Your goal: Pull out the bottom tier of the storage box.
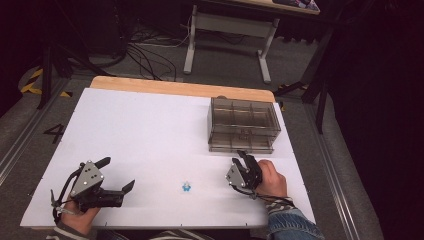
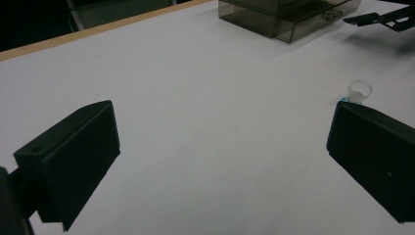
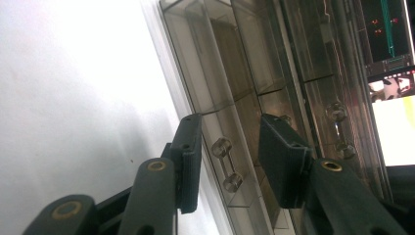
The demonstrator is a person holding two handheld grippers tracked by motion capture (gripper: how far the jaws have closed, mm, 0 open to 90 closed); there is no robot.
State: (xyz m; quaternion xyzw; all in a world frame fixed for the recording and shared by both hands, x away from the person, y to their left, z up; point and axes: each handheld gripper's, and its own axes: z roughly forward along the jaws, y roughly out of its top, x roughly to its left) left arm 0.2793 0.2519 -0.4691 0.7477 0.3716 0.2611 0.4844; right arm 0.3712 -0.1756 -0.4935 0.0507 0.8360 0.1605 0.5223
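A smoky see-through drawer box [image 1: 243, 125] stands at the table's back right, its lower drawer [image 1: 240, 143] pulled out a little. My right gripper [image 1: 243, 156] is right in front of that drawer. In the right gripper view its jaws stand apart on either side of the clear drawer handle [image 3: 226, 164], and the pads do not press on it. A small clear-and-blue ring [image 1: 186, 187] lies on the white table [image 1: 150, 125] between my hands. My left gripper [image 1: 119, 172] rests near the front left, wide open and empty, with the ring [image 2: 358, 91] just beyond its right jaw.
The white sheet covers a wooden tabletop whose bare edge [image 1: 180, 87] shows at the back. Beyond it are a desk frame [image 1: 227, 30] and cables [image 1: 150, 55] on the floor. Open white surface stretches left of the drawer box.
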